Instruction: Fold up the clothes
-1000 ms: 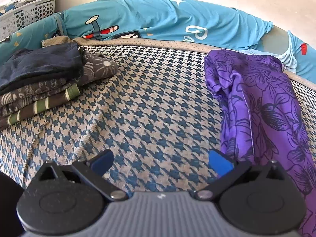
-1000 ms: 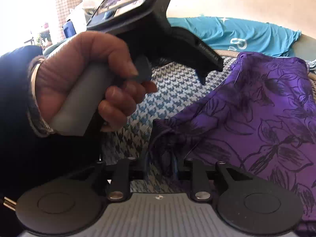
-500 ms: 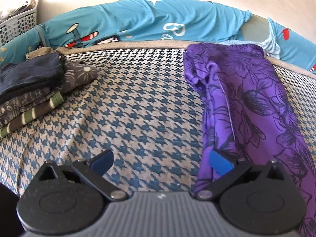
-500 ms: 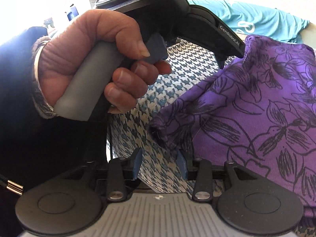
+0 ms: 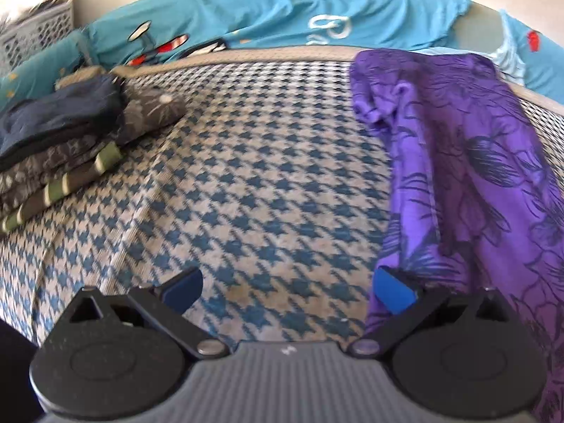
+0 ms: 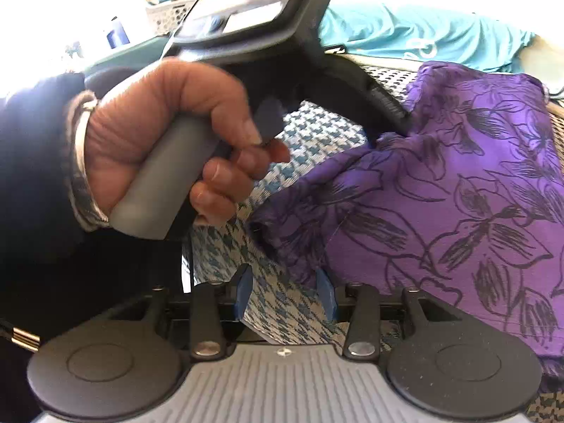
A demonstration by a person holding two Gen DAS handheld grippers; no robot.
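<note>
A purple floral garment (image 5: 476, 176) lies lengthwise on the right side of the houndstooth bed cover (image 5: 264, 176). My left gripper (image 5: 287, 289) is open just above the cover, and its right fingertip (image 5: 391, 290) touches the garment's near left edge. In the right wrist view the purple garment (image 6: 458, 194) spreads to the right. My right gripper (image 6: 284, 292) is open, with only houndstooth cover between its fingers and the garment's crumpled corner just ahead of the right one. A person's hand (image 6: 169, 148) holds the left gripper's grey handle at the left.
A stack of folded dark and striped clothes (image 5: 63, 141) sits at the left of the bed. Teal printed bedding (image 5: 282, 10) bunches along the far edge. A white laundry basket (image 5: 35, 31) stands at the back left. Bare houndstooth cover lies between the stack and the garment.
My right gripper was shut on the purple garment's corner; it let go and its jaws have widened. The left gripper swung right toward the garment, then slightly back, staying open.
</note>
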